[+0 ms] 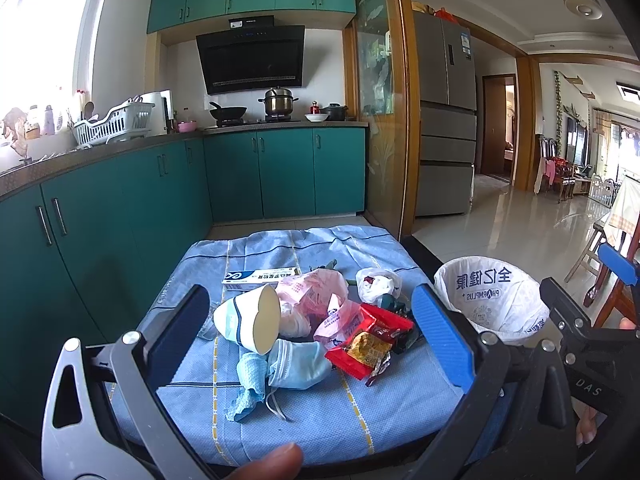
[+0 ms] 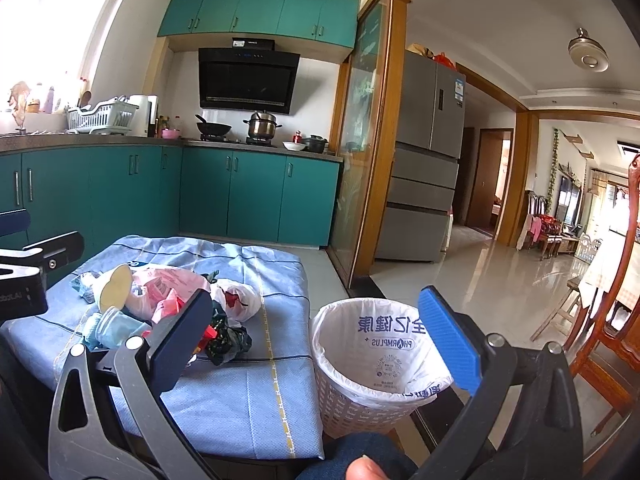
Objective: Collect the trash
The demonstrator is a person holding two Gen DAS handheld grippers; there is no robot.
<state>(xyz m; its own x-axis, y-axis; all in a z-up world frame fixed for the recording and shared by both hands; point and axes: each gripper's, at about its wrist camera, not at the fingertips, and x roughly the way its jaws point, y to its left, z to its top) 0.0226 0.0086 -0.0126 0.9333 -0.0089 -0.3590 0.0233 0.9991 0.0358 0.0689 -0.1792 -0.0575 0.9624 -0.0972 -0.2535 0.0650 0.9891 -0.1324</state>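
Observation:
A heap of trash lies on a blue cloth-covered table [image 1: 320,420]: a tipped paper cup [image 1: 252,322], a crumpled blue face mask [image 1: 296,366], pink plastic bags [image 1: 316,294], a red snack wrapper [image 1: 370,342], a white knotted bag [image 1: 378,286] and a long toothpaste box [image 1: 262,278]. My left gripper [image 1: 312,332] hovers open over the heap, with nothing between its fingers. My right gripper [image 2: 320,334] is open too, held above the table's right edge, beside a white basket bin [image 2: 376,364] lined with a printed bag. The heap [image 2: 160,300] also shows in the right wrist view.
Teal kitchen cabinets [image 1: 120,220] run along the left and back, with a stove and pots behind. A wooden chair [image 2: 600,340] stands to the right of the bin. A thumb [image 1: 276,462] shows at the bottom edge. A tiled floor leads to a living room at right.

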